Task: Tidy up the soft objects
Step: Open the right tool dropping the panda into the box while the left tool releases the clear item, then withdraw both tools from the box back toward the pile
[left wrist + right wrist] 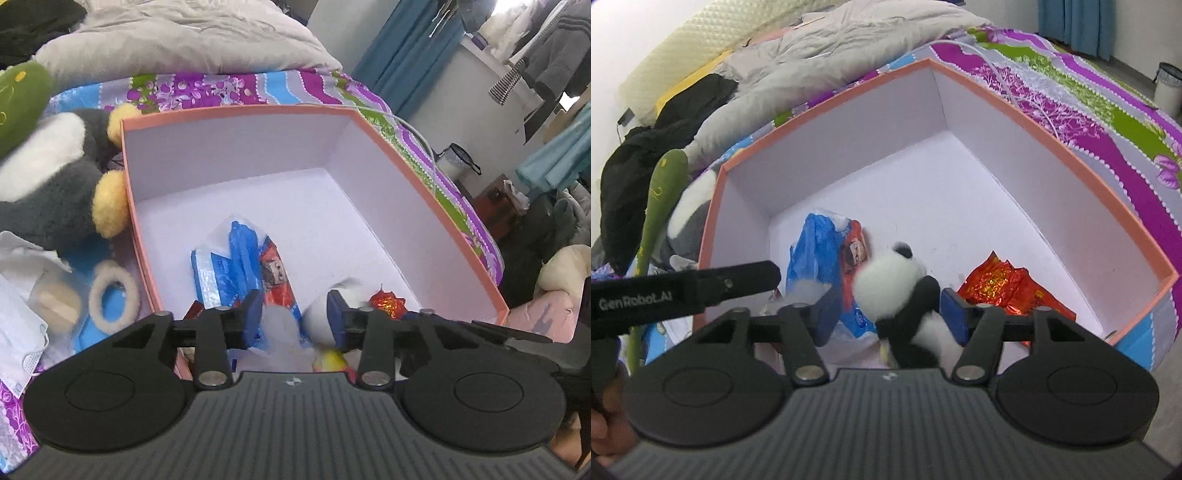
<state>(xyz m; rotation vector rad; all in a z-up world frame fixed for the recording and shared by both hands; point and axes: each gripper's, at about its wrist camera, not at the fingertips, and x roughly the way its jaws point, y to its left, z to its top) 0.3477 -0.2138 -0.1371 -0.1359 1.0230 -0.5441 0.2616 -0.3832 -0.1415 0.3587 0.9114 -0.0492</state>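
An orange box (236,109) with a white inside stands on the patterned bedspread. In it lie a blue plastic packet (236,258) and a red foil packet (388,304). My left gripper (295,317) hangs over the near end of the box, fingers apart, with thin clear plastic (280,325) below the gap. In the right wrist view a small panda plush (886,284), blurred, sits between the fingers of my right gripper (891,317); a gap shows at the left pad (827,314). The box (1071,147), blue packet (812,251) and foil packet (1004,284) show here too.
Left of the box lie a grey and white plush with yellow feet (55,184), a green plush (18,96), a fluffy ring (114,295) and face masks (18,332). A grey quilt (184,37) fills the far bed. A white cable (417,136) runs past the box.
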